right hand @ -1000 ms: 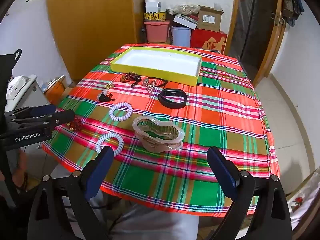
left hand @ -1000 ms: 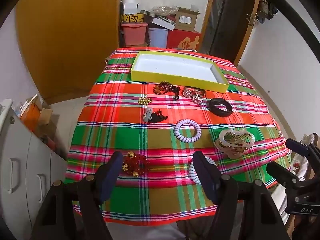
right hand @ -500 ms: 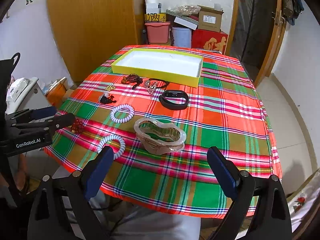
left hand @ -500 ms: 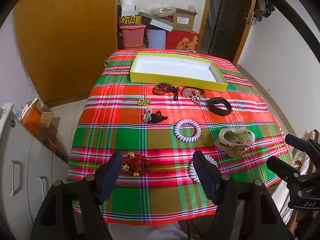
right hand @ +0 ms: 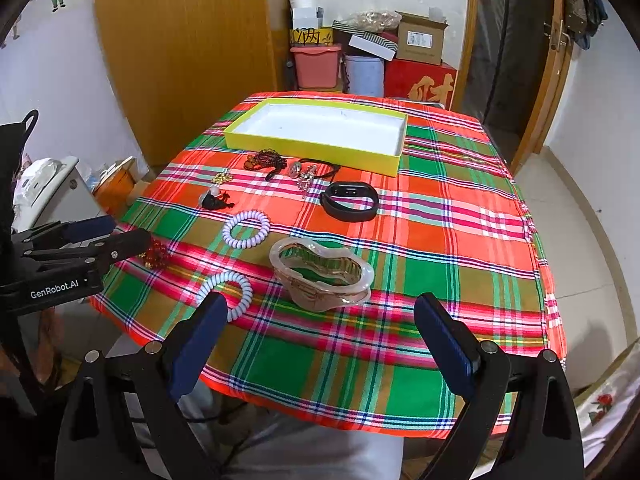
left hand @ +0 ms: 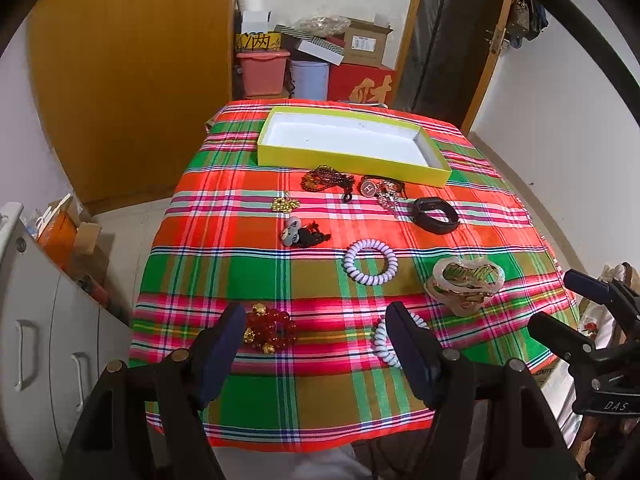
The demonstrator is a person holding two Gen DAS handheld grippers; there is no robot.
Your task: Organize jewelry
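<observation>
A yellow tray [left hand: 344,159] [right hand: 312,147] with a white, empty floor lies at the far side of the plaid cloth. Jewelry is spread in front of it: dark bead strands [left hand: 326,178], a black band [left hand: 435,221] [right hand: 350,201], a white coil ring [left hand: 371,267] [right hand: 246,229], a pearly wavy bangle [left hand: 466,283] [right hand: 323,276], a red bead bracelet [left hand: 269,332] and a second white coil [right hand: 230,287]. My left gripper [left hand: 312,334] hangs open over the near edge beside the red beads. My right gripper [right hand: 320,322] is open near the bangle.
A gold charm [left hand: 285,203], a grey-and-black clip [left hand: 302,235] and a pendant on a cord [left hand: 380,191] lie mid-cloth. Boxes and bins [left hand: 304,68] are stacked behind the table. A white cabinet [left hand: 36,320] stands left; a door [right hand: 516,64] is right.
Both views have shifted slightly: the table sits a little lower and closer in the frames. The jewelry has not moved, and both grippers stay open.
</observation>
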